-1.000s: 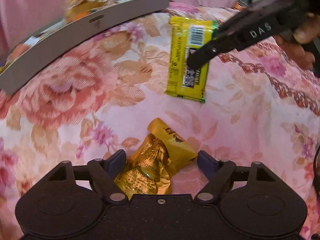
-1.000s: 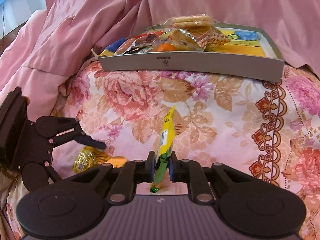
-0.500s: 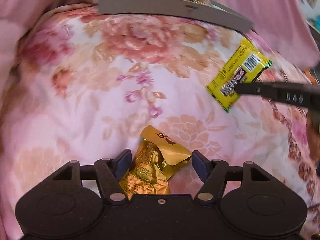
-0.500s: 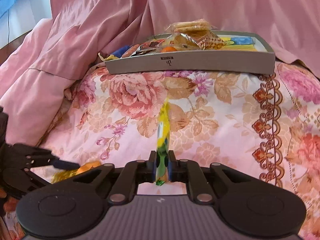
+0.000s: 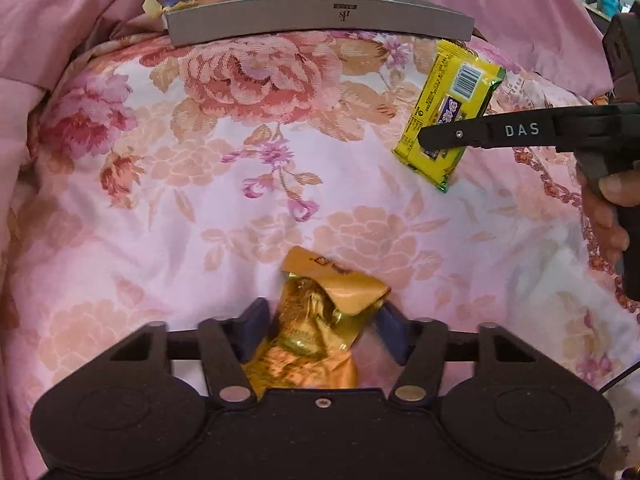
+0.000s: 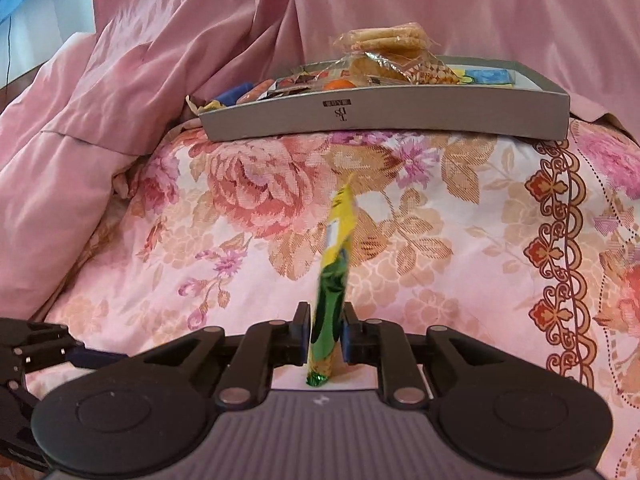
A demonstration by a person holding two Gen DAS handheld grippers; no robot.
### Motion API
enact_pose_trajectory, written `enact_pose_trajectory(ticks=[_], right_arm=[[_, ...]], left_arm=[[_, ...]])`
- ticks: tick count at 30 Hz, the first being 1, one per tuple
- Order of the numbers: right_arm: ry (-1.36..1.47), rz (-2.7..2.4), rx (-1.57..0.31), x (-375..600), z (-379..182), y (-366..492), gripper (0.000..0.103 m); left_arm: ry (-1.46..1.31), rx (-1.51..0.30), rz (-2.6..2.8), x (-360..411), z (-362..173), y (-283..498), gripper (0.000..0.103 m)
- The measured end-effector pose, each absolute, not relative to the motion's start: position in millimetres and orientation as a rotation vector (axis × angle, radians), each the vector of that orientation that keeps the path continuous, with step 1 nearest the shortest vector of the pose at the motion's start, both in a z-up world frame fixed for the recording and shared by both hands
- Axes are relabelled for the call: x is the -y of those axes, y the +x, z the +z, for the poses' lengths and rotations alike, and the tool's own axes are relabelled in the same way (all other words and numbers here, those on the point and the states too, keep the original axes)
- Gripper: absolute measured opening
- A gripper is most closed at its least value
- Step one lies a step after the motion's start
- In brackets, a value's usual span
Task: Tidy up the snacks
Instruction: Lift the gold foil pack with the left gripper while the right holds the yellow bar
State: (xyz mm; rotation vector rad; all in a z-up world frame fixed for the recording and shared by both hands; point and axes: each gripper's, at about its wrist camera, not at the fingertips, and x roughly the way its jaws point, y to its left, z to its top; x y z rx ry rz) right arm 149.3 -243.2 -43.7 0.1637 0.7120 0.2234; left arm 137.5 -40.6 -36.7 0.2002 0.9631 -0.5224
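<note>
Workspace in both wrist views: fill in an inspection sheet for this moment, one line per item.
Surface: floral cloth, pink and peach, wrinkled.
Job's things: gold snack packet lying on the cloth; yellow snack bar held edge-on; grey box at the far edge, piled with wrapped snacks and a biscuit pack on top.
Clutter: nothing seen on the cloth beyond the snacks.
Grippers: left gripper closing around the gold packet, fingers not yet pressing it; right gripper shut on the yellow bar.
Cables: a thin dark one at the right edge of the left view.
Surroundings: pink draped fabric behind and to the left; a hand on the right gripper's handle.
</note>
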Motion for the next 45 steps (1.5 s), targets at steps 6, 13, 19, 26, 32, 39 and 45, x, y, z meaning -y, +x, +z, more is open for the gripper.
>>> enact_pose_trajectory(ticks=[6, 13, 19, 26, 32, 39, 45], right_arm=[[0.172, 0.237, -0.688, 235, -42, 143, 0.013], [0.171, 0.300, -0.697, 218, -41, 131, 0.013], [0.189, 0.344, -0.712, 211, -43, 120, 0.012], [0.209, 0.358, -0.719, 210, -44, 116, 0.012], [0.216, 0.367, -0.722, 209, -45, 115, 0.012], [0.218, 0.389, -0.724, 205, -44, 114, 0.012], [0.214, 0.407, -0.728, 200, -44, 113, 0.013]], left_arm=[[0.122, -0.966, -0.504, 33, -35, 142, 0.049], [0.006, -0.948, -0.467, 25, -34, 144, 0.048], [-0.050, -0.914, -0.444, 23, -34, 141, 0.047], [-0.122, -0.891, -0.433, 18, -34, 140, 0.044], [-0.162, -0.871, -0.428, 14, -30, 140, 0.042], [-0.177, -0.838, -0.418, 11, -26, 140, 0.035], [-0.137, -0.802, -0.384, 8, -19, 139, 0.027]])
